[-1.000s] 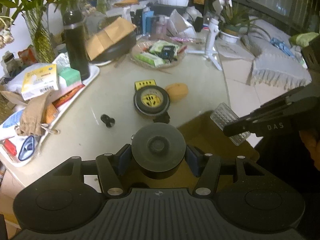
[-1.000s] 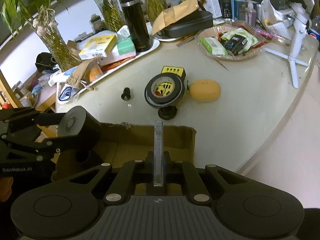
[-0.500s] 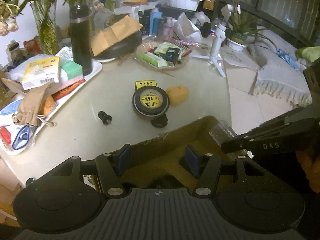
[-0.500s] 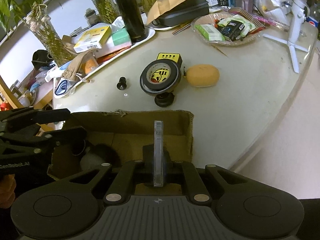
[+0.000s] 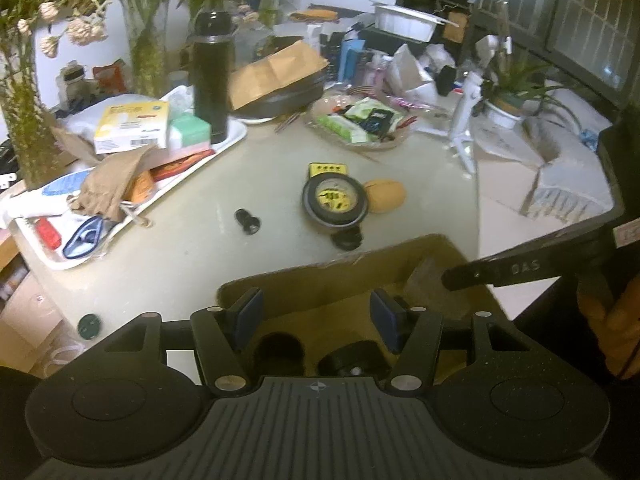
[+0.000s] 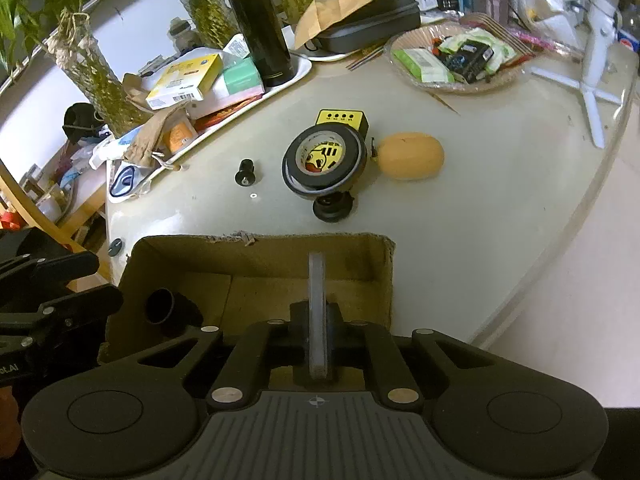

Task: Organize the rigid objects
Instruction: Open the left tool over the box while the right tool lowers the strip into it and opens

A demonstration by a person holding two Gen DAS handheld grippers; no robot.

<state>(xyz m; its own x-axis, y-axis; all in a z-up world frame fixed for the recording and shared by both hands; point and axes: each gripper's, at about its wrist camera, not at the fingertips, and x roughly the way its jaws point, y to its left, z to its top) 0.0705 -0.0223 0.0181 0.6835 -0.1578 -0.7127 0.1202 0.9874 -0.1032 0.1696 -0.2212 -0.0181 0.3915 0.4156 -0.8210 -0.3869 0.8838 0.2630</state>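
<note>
A cardboard box (image 5: 360, 264) (image 6: 256, 240) stands at the table's near edge. My left gripper (image 5: 316, 316) hovers over it, open and empty, and shows at the left of the right wrist view (image 6: 52, 304). Two black round parts (image 5: 280, 354) (image 5: 352, 362) lie on the box floor; one shows as a black cylinder (image 6: 164, 306). My right gripper (image 6: 318, 320) holds a clear flat case (image 6: 318, 300) on edge inside the box, and its jaws are opening. On the table lie a black tape roll (image 6: 324, 158), a yellow device (image 6: 340, 117), an orange oval (image 6: 412, 156), a black knob (image 6: 245, 172) and a black cap (image 6: 331, 208).
A white tray (image 5: 236, 136) with boxes and a black flask (image 5: 212, 76) is at the back left, among vases of plants. A basket of packets (image 5: 360, 124) and a white tripod (image 5: 466, 120) stand further back. The table edge curves off to the right.
My left gripper let go of the black round part, which now lies in the box, and drew back above it. The right gripper has sunk a little into the box with the clear case.
</note>
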